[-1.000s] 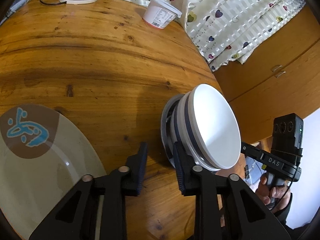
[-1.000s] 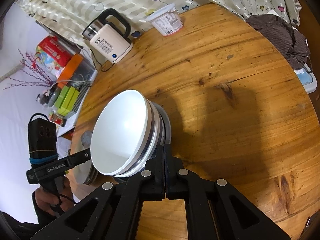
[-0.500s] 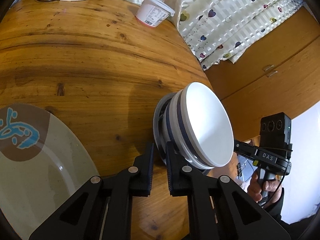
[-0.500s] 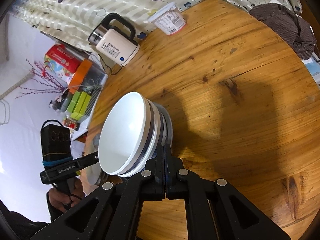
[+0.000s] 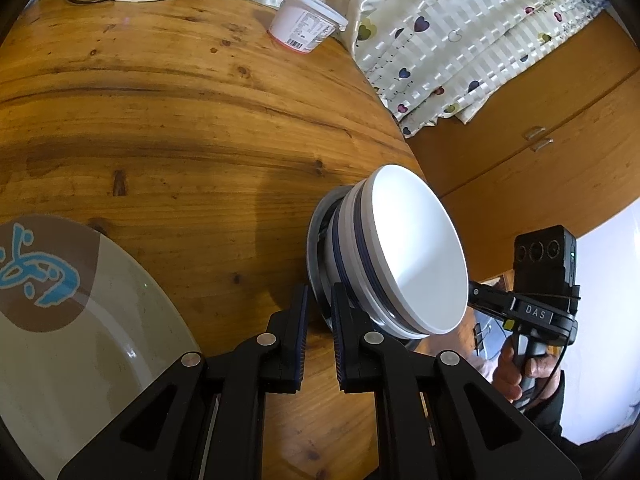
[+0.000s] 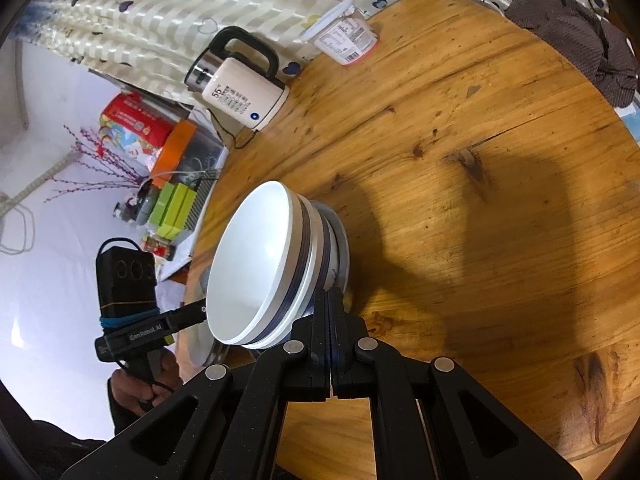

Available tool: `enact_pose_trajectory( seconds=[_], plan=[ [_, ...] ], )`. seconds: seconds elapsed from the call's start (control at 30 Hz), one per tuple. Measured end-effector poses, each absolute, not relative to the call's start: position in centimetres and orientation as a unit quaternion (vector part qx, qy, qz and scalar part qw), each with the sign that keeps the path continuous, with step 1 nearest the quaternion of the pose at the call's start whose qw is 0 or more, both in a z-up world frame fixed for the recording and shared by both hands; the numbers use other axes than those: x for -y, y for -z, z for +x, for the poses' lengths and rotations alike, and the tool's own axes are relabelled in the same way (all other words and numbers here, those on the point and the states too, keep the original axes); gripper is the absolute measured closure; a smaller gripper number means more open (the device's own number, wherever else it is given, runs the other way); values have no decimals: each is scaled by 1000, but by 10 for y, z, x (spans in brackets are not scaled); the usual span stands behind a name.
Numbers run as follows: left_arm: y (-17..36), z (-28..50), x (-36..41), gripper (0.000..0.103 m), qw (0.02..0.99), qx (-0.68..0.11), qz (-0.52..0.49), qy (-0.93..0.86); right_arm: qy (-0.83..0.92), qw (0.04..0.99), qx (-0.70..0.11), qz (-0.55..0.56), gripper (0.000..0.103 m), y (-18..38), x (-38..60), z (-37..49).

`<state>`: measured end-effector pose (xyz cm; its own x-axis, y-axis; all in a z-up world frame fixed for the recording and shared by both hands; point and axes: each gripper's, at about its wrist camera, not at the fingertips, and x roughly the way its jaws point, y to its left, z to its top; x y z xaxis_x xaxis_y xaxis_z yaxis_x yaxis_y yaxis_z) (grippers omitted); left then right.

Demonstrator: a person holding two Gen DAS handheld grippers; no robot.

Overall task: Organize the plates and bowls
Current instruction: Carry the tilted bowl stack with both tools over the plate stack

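Two white bowls with blue stripes (image 5: 416, 256) sit nested on a thin metal plate (image 5: 316, 240) at the table's edge. My left gripper (image 5: 320, 300) is shut on the near rim of the metal plate, with the rim between its pads. In the right wrist view the same bowls (image 6: 252, 264) and metal plate (image 6: 342, 240) show from the opposite side. There my right gripper (image 6: 329, 296) is shut, its tips pinching the plate's rim. A large beige plate (image 5: 80, 340) with a brown patch and blue drawing lies to the left of my left gripper.
A white kettle (image 6: 240, 92) and a plastic tub (image 6: 344, 36) stand at the far edge of the round wooden table (image 6: 460, 200). A dark cloth (image 6: 580, 40) lies at its far right. A heart-patterned curtain (image 5: 460, 40) hangs beyond the table.
My left gripper's jaws have come together from wide apart onto the metal plate's rim. The right gripper has stayed shut on the other side.
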<state>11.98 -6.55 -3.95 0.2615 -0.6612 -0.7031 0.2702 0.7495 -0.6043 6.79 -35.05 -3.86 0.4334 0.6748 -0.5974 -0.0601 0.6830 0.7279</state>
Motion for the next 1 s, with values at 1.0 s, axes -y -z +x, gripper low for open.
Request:
enact_pose_trajectory(
  seconds=[1.0],
  plan=[
    [48,124,55,84,751,-538,-229,307,-264,773,-475,329,99,41,354,67]
  ],
)
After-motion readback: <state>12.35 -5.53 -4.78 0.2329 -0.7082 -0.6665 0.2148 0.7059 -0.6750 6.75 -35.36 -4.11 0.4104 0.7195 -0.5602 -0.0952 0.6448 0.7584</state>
